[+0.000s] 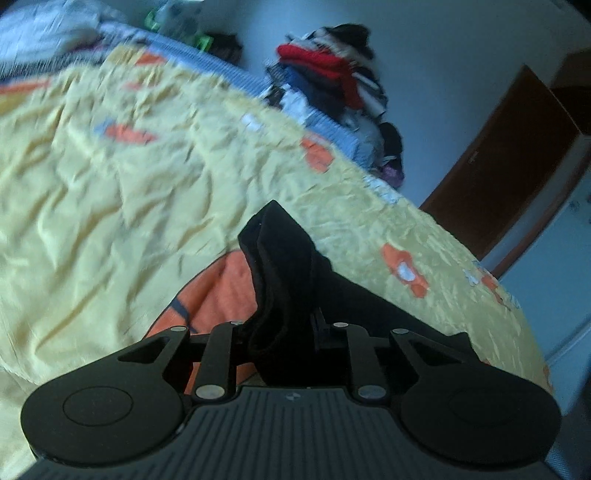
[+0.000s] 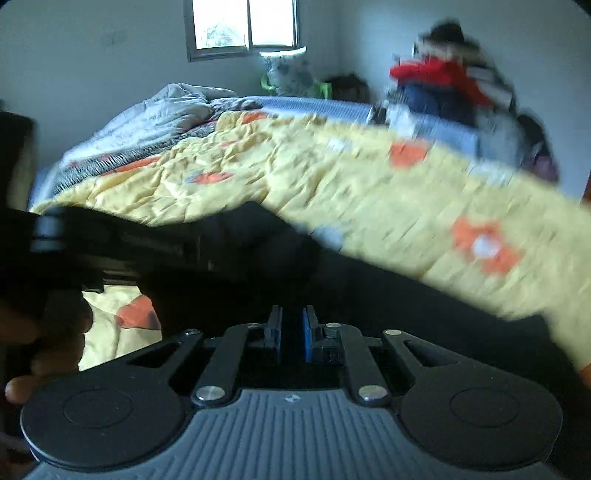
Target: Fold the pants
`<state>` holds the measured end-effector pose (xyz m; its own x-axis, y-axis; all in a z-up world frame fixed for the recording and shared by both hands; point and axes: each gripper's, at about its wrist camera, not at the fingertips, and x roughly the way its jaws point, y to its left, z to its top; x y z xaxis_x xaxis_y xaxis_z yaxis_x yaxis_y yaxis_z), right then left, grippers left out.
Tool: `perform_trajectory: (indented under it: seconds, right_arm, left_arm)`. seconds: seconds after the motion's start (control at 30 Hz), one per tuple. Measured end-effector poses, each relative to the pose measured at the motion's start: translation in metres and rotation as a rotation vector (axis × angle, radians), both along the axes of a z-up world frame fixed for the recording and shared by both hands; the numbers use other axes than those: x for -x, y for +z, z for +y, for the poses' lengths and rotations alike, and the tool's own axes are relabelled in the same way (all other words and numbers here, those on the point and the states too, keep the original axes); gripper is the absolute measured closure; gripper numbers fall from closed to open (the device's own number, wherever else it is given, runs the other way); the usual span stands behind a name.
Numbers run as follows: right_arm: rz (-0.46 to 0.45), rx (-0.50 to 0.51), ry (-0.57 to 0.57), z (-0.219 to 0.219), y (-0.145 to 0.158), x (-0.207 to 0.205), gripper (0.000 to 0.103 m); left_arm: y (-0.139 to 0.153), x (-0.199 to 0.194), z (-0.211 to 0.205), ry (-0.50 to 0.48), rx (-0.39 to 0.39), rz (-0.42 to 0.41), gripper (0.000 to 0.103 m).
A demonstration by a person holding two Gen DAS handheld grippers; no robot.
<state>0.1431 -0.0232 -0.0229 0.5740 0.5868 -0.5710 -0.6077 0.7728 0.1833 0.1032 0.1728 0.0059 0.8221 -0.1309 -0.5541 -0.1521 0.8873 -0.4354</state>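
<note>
- A big bed (image 2: 295, 107) is seen, and it is covered by a yellow blanket (image 2: 332, 177) with orange shapes on it.
- A white quilt (image 2: 147, 118) is bunched up at the far end of the bed.
- A window (image 2: 243, 26) is set in the pale wall (image 2: 92, 66) behind the bed, and daylight is let in through it.
- A heap of clothes (image 1: 328, 81) with a red top on it is piled just beside the bed.
- A brown door (image 1: 509, 158) is seen past the bed's corner.
</note>
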Motion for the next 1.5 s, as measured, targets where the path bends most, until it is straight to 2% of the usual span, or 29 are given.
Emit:
perform_trajectory:
  seconds: [0.2,0.33,0.5,0.7,1.0,1.2,1.4,1.43,1.5]
  right_arm:
    - [0.031,-0.198,-0.008,-0.022,0.008,0.011,0.092]
    - [0.053,-0.304,-0.049,-0.055,0.013,0.017,0.092]
    - [0.04,-0.405,-0.112,-0.105,0.02,0.035,0.092]
    - [0.007,-0.469,-0.235,-0.179,0.022,0.058,0.092]
    - [0.05,-0.613,-0.43,-0.288,-0.009,0.084,0.091]
    - [0.061,-0.655,-0.51,-0.335,-0.028,0.099,0.091]
    - [0.069,-0.682,-0.573,-0.364,-0.04,0.105,0.091]
    - [0.078,-0.676,-0.583,-0.367,-0.042,0.106,0.091]
    - [0.111,-0.655,-0.6,-0.372,-0.045,0.105,0.091]
  left_arm:
    - [0.029,0.016,-0.046,-0.062,-0.107,-0.084,0.082]
    - [0.045,0.027,-0.086,-0.109,-0.192,-0.152,0.082]
    - [0.058,0.035,-0.142,-0.211,-0.247,-0.214,0.081]
    - [0.061,0.037,-0.215,-0.368,-0.241,-0.259,0.078]
    - [0.039,0.028,-0.328,-0.603,-0.237,-0.242,0.078]
    - [0.02,0.022,-0.376,-0.698,-0.229,-0.229,0.079]
    - [0.012,0.025,-0.411,-0.754,-0.228,-0.21,0.079]
    - [0.009,0.023,-0.414,-0.765,-0.22,-0.195,0.073]
    - [0.003,0.023,-0.418,-0.79,-0.202,-0.164,0.07]
